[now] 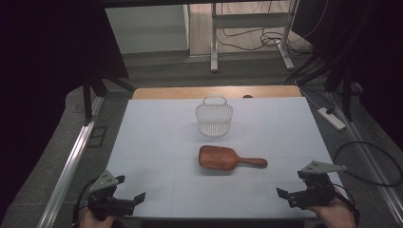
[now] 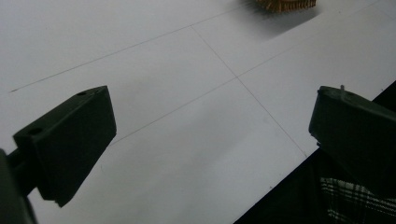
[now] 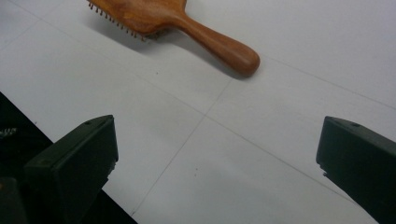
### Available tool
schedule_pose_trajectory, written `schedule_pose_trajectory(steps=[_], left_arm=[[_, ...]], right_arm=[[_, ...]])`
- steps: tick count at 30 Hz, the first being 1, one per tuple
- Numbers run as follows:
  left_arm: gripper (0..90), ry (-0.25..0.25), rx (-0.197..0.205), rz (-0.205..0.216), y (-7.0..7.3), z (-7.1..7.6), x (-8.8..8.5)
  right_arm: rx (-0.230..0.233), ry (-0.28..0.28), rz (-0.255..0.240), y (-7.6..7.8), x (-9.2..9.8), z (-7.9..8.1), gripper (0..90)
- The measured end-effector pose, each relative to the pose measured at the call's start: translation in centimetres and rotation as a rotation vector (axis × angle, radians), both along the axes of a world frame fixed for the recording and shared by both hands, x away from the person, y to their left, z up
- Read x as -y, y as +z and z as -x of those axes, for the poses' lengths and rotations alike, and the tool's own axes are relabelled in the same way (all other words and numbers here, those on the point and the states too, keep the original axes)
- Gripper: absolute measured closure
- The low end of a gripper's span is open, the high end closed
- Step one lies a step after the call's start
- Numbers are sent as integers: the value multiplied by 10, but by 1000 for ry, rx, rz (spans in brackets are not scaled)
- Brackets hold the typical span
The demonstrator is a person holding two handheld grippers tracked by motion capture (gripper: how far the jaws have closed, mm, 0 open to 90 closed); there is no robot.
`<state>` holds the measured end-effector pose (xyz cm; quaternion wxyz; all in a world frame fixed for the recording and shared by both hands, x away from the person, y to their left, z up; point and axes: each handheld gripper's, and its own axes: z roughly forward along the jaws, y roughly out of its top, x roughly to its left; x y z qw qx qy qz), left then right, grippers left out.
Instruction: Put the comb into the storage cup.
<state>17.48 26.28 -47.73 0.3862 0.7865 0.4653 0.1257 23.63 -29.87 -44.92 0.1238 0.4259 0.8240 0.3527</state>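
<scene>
- The wooden hairbrush (image 1: pixel 231 158) lies bristles down near the middle of the white table (image 1: pixel 157 137), its handle pointing toward the person's right; the white wire-style basket (image 1: pixel 214 116) stands upright just beyond it, apart from it.
- The left gripper (image 1: pixel 129 189) rests at the near left corner of the table with its jaws spread wide and nothing between them; in the left gripper view only bare tabletop lies between them.
- The right gripper (image 1: pixel 291 185) sits at the near right corner, jaws likewise wide apart and empty; the right gripper view looks toward the brush handle (image 3: pixel 222 45), which is ahead of the jaws and well apart from them.
- The likely job is lifting the brush into the basket, and the right gripper looks better placed, since the handle end faces it.
- Risk: the handle is smooth, rounded and tapered, so a grip near its tip could let the heavier head swing down or slip free.
- Risk: the handle lies low on the table, so jaws coming in too steeply could strike the surface or push the brush away.
- Risk: the basket is light and its mouth narrow; a brush lowered crosswise could catch the rim or the raised handle loop (image 1: pixel 214 99) and tip it.
</scene>
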Motion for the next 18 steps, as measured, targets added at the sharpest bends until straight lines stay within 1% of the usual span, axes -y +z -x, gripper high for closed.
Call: schedule_pose_trajectory(steps=[7, 12, 16, 18], left_arm=[[7, -1, -1, 6, 0, 0, 0], [7, 2, -2, 17, 0, 0, -1], [8, 0, -3, 15, 0, 0, -1], [8, -1, -3, 15, 0, -1, -1]], right_arm=[[8, 12, -9, 3, -4, -7, 0], [-12, 14, -24, 2, -8, -16, 0], [-10, 9, -19, 1, -9, -20, 0], [1, 10, -15, 1, -11, -21, 0]])
